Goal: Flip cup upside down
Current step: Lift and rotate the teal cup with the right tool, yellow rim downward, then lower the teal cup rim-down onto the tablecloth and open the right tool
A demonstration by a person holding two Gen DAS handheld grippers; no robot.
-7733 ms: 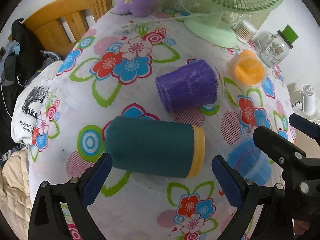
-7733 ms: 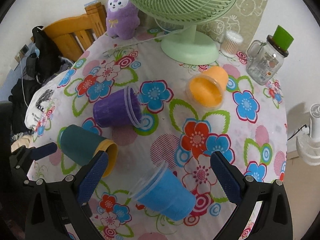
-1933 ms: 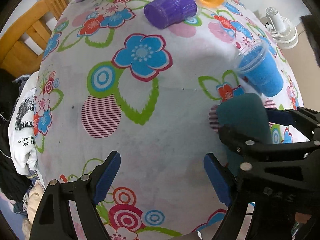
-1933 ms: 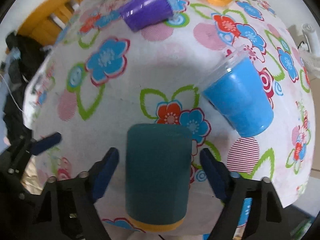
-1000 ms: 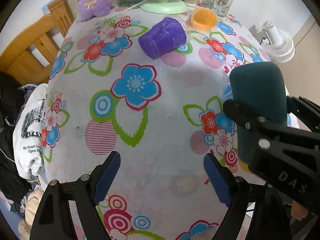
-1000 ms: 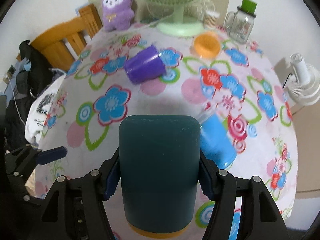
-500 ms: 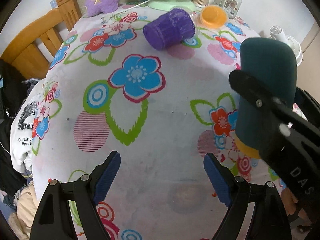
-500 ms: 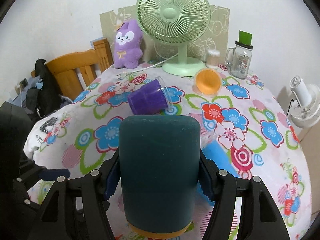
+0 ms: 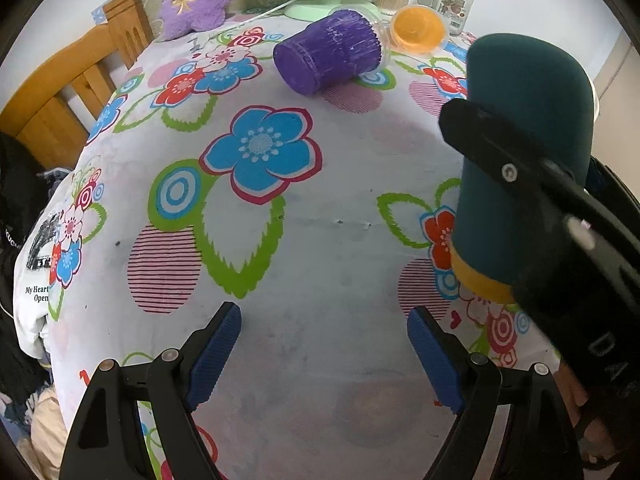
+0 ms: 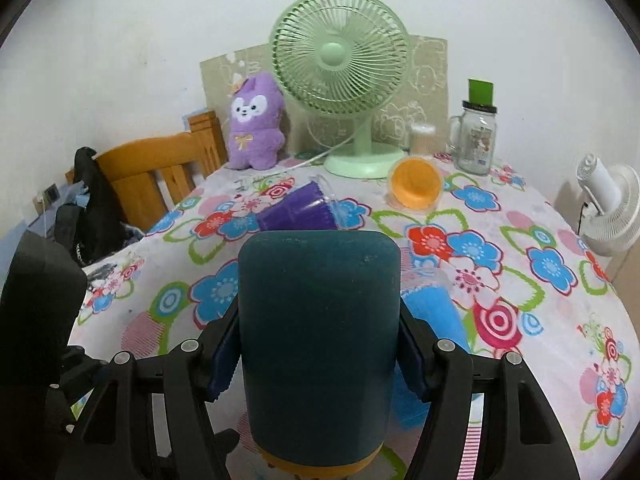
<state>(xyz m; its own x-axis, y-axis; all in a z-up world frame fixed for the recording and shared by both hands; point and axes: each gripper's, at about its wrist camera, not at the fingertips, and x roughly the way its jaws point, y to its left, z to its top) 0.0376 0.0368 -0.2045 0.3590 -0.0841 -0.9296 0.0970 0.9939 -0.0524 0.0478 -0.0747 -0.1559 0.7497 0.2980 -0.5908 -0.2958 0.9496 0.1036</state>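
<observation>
My right gripper (image 10: pixel 318 356) is shut on a dark teal cup (image 10: pixel 316 336) with a yellow rim. The cup stands upside down, closed base up and rim down, just above the flowered tablecloth (image 10: pixel 540 304). In the left wrist view the teal cup (image 9: pixel 524 152) is at the right, held by the right gripper's black fingers (image 9: pixel 500 148). My left gripper (image 9: pixel 324 352) is open and empty over the cloth near the front edge.
A purple cup (image 9: pixel 332 54), an orange cup (image 10: pixel 416 184) and a blue cup (image 10: pixel 434 320) lie on their sides. A green fan (image 10: pixel 340 76), a purple plush (image 10: pixel 256 120) and a glass jar (image 10: pixel 476 136) stand at the back. A wooden chair (image 10: pixel 160 176) is at the left.
The right gripper has closed on the teal cup, lifted it and turned it from lying to base up, rim down. The left gripper stayed open and drew back a little.
</observation>
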